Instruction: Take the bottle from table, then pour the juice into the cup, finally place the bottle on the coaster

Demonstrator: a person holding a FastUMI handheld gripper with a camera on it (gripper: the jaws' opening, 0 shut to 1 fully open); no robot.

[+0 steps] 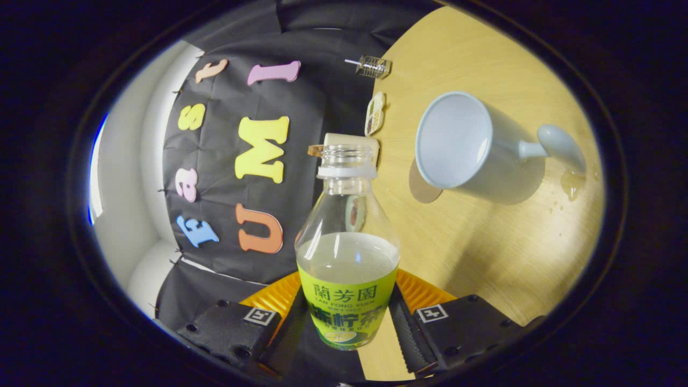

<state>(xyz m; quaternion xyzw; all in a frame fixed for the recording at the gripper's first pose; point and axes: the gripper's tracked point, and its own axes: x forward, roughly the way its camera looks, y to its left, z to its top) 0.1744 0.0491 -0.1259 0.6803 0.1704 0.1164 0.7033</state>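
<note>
the fingers (346,322) clamp the uncapped bottle (346,258) at its label, tipped toward the cup (457,142) on the worktop (484,242). the pick-up is done; pouring looks underway or imminent, and the coaster placement remains.

Beyond my fingers, a small glass jar (371,66) lies at the wooden table's (484,236) far edge. A flat packet (374,113) sits near it.
</note>
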